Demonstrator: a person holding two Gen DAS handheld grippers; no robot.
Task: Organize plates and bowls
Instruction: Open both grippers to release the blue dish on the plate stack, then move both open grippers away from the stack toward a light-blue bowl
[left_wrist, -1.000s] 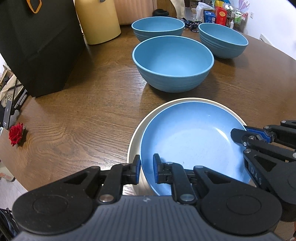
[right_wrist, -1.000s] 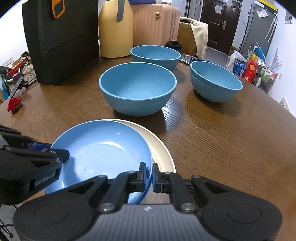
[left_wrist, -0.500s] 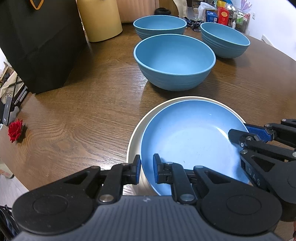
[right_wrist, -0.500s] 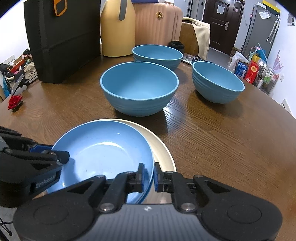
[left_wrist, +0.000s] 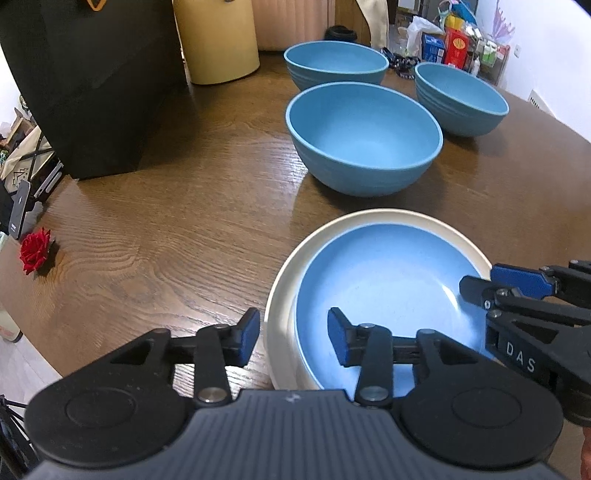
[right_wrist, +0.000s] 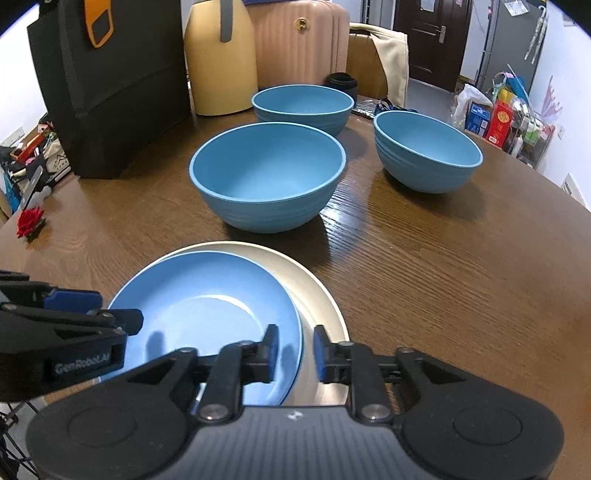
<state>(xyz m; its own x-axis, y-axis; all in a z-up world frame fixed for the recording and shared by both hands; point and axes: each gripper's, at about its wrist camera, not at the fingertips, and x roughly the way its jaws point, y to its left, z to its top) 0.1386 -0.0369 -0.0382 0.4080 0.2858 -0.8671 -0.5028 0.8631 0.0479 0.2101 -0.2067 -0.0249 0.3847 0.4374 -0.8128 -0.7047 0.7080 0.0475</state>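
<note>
Both tools were pinching the blue plate (left_wrist: 373, 280) — now the left tool (left_wrist: 291, 334) and right tool (right_wrist: 294, 352) are spread, plate resting in the white plate (left_wrist: 284, 295).

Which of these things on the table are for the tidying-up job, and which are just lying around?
For the job:
blue plate
cream plate
near blue bowl
far blue bowl
right blue bowl

Just lying about:
red rose
black bag
yellow jug
pink suitcase
</note>
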